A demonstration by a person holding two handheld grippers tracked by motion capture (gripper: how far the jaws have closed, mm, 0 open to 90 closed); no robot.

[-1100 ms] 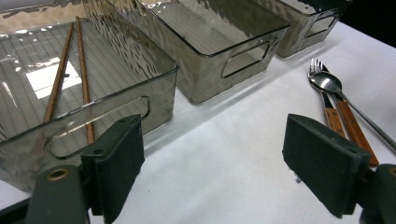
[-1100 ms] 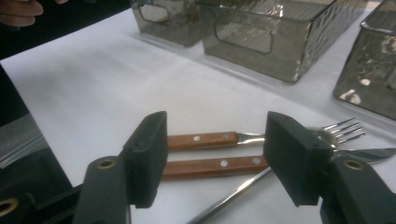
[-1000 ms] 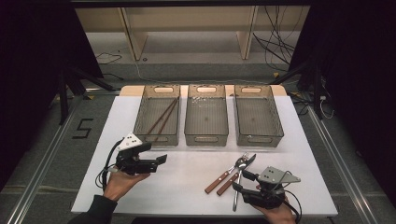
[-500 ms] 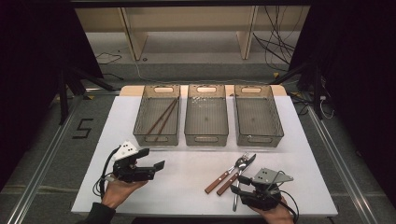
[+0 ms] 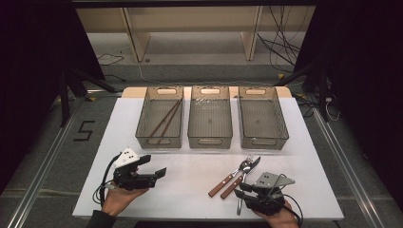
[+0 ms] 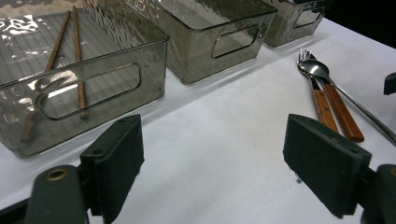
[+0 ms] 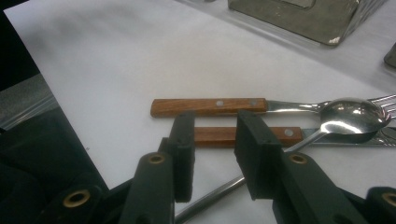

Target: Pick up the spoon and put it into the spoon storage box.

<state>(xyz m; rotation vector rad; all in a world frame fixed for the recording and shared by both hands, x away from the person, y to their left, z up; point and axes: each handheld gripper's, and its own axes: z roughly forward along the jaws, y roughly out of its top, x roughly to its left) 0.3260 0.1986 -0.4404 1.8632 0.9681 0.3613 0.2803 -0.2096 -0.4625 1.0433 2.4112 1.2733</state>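
Change: right claw [image 7: 212, 154] jaws have just been closing; against the earlier high views the gap is clearly narrower, and the hand sits at the same spot at the near right edge of the worktop [image 5: 190, 166].
Between the jaws: the nearer wooden handle [image 7: 224, 136] of the cutlery pile shows through the gap; pads do not visibly press on it. The spoon [image 7: 355, 114] shaft runs under the right jaw.
Meaning: judged a pick of one piece from the pile, grasp not yet made.
Right claw state: part closed, holding nothing as far as I can see.
Left claw [image 6: 215, 172] state: jaws wide apart, empty, bare worktop between them.
Left hand pose: at the near left, lower and nearer the edge than one second ago, claw pointing towards the cutlery.
Right hand pose: low, jaws aimed level along the worktop at the handles.
Cutlery position: near right, in front of the right bin [image 5: 263, 118].
Left bin [image 5: 142, 133]: chopsticks [image 5: 164, 121] inside.
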